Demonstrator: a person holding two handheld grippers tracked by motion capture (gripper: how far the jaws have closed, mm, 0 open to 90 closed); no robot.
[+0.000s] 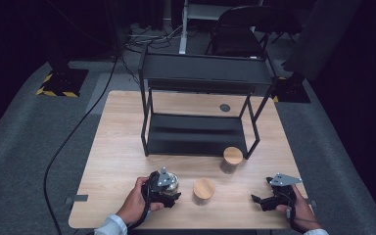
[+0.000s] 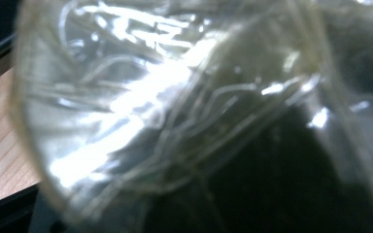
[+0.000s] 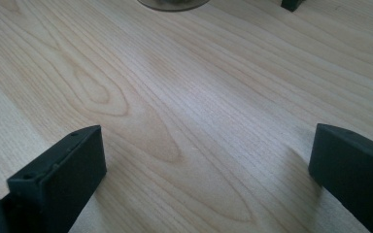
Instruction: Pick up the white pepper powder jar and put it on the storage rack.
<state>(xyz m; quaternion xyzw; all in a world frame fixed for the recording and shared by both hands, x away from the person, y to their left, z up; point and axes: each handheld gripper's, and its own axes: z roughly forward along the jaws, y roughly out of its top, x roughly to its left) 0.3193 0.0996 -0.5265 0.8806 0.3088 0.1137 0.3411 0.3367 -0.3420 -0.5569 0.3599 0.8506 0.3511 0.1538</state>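
My left gripper (image 1: pixel 171 195) is at the front left of the wooden table (image 1: pixel 122 147), shut on a clear glass jar (image 1: pixel 172 181). In the left gripper view the jar's glass wall (image 2: pixel 175 97) sits right against the camera, blurred and full of glints. A jar with a wooden lid (image 1: pixel 203 189) stands just to its right, apart from it. Another jar with a wooden lid (image 1: pixel 232 158) stands by the rack's front right leg. My right gripper (image 1: pixel 263 200) rests low at the front right, open, with bare table between its jaws (image 3: pixel 206 155).
A black two-shelf metal rack (image 1: pixel 200 132) stands at the back middle of the table. A small round grommet (image 1: pixel 224 107) sits in the tabletop behind it. A glass base (image 3: pixel 172 4) and a black rack foot (image 3: pixel 291 4) show at the top of the right gripper view.
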